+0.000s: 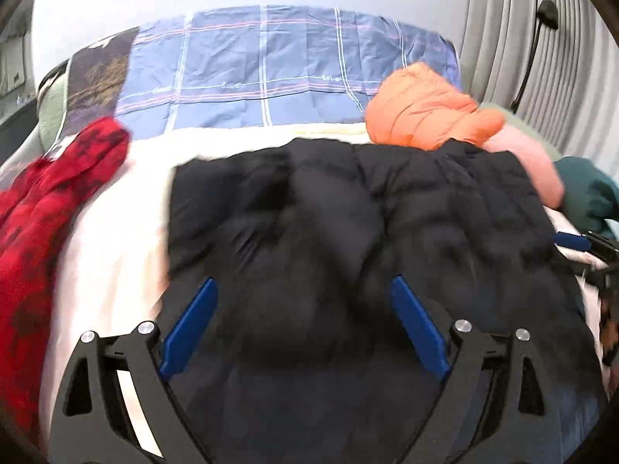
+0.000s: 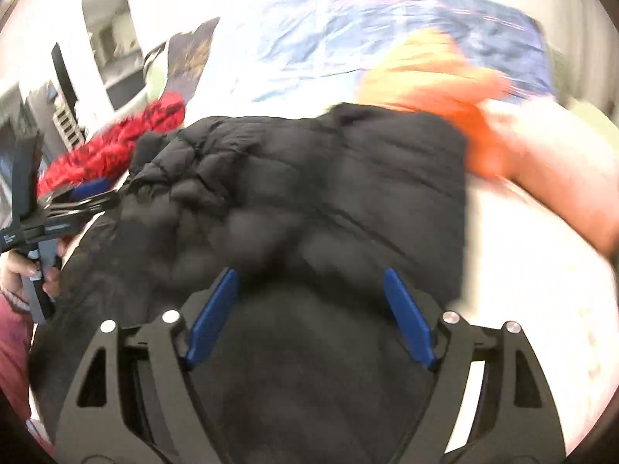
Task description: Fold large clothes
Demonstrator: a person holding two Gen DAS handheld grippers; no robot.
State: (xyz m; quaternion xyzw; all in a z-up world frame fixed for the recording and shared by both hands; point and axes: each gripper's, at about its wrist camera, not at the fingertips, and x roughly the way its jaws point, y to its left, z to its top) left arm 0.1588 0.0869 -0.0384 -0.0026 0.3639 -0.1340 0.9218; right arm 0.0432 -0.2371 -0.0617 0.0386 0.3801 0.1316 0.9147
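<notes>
A black quilted puffer jacket point(image 1: 348, 232) lies spread on a bed's white blanket point(image 1: 116, 239). Above the jacket, the left tool point(image 1: 303, 324) and right tool point(image 2: 309, 315) both hover with blue fingers wide apart, holding nothing. Beyond the jacket sits an orange puffer jacket point(image 1: 425, 112), blurred; beside it, possibly a red patterned scarf point(image 1: 50, 201).

Black tongs point(image 1: 303, 301) with blue pads point(image 1: 189, 326), silver screws point(image 1: 463, 325); pink sleeve point(image 2: 13, 332).

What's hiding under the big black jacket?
The black jacket lies on a white blanket and overlaps the orange jacket at its edge. Anything else beneath it is covered.
</notes>
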